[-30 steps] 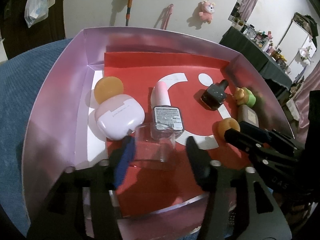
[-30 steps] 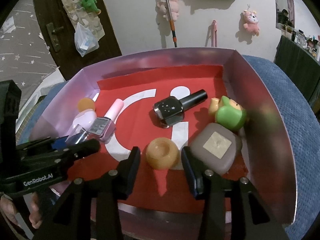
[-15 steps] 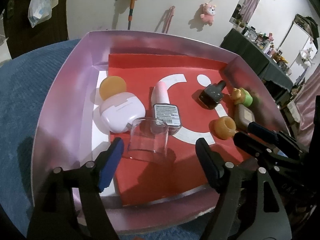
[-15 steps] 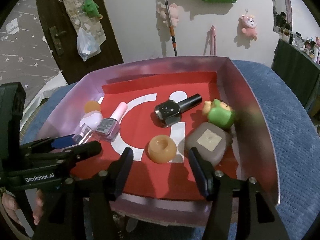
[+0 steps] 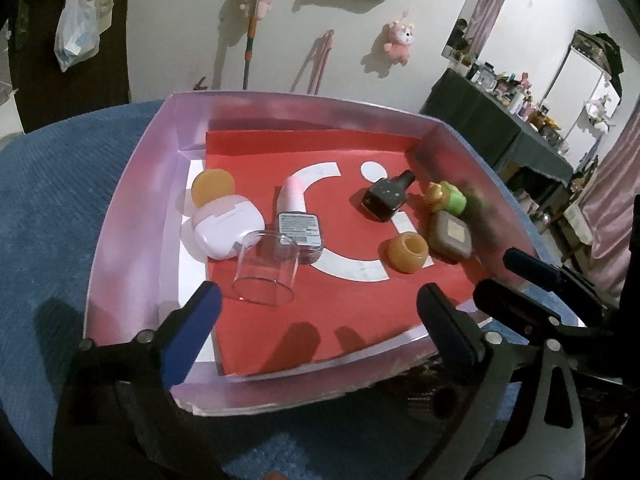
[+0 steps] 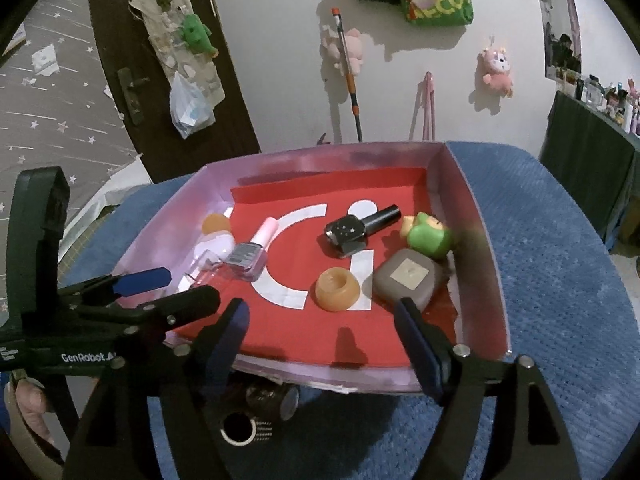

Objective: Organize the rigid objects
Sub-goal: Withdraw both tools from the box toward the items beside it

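Note:
A shallow pink box (image 5: 132,216) (image 6: 472,208) with a red floor holds small rigid items. A clear cup (image 5: 266,268) (image 6: 202,268) lies on its side beside a white case (image 5: 228,228) and a pink-capped polish bottle (image 5: 298,220) (image 6: 252,250). An orange ring (image 5: 408,252) (image 6: 338,284) rests near a grey square case (image 5: 450,234) (image 6: 406,278), a green toy (image 5: 450,200) (image 6: 428,236) and a dark polish bottle (image 5: 386,196) (image 6: 358,228). My left gripper (image 5: 320,310) hangs back over the box's near wall, jaws opening, nothing between them. My right gripper (image 6: 322,330) is likewise opening and empty.
The box rests on a blue textured cushion (image 5: 48,208) (image 6: 560,280). An orange disc (image 5: 212,188) leans behind the white case. A dark table (image 5: 492,132) with clutter stands at the right; plush toys and a broom hang on the white wall. A black roll (image 6: 256,412) lies below the box's near wall.
Both grippers opened wide and drew back and up from the box. The left let go of the clear cup, the right released the orange ring; both items now lie free on the red floor.

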The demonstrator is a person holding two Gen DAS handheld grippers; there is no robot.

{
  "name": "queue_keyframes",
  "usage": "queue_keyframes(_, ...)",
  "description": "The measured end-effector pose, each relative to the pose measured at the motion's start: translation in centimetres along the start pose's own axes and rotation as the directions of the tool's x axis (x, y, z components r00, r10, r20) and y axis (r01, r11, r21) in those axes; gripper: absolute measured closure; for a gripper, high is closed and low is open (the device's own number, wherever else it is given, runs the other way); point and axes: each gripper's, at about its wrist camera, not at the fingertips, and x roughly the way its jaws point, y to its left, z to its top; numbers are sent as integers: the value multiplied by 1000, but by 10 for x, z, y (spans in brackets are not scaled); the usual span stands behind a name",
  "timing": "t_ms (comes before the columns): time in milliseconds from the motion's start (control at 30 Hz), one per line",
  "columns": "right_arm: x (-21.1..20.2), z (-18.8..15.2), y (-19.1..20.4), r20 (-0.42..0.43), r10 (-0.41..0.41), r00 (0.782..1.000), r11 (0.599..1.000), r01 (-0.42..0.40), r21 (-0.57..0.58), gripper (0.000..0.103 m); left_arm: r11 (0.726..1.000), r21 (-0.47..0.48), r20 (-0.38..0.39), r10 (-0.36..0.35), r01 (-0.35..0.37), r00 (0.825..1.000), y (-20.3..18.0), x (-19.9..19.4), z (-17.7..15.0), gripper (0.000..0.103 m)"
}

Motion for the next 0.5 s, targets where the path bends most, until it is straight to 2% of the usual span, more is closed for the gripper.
queue_keyframes(267,-16,-7,5,30,8,1000,1000,-8,-6,11,1000,-7,28,7,-7,1000,0,-18,-8,0)
queue_keyframes(500,-32,-17,9,48,23,999,1000,-23,-10,5,1000,-9,53,13,-12,999,0,-36,-16,0)
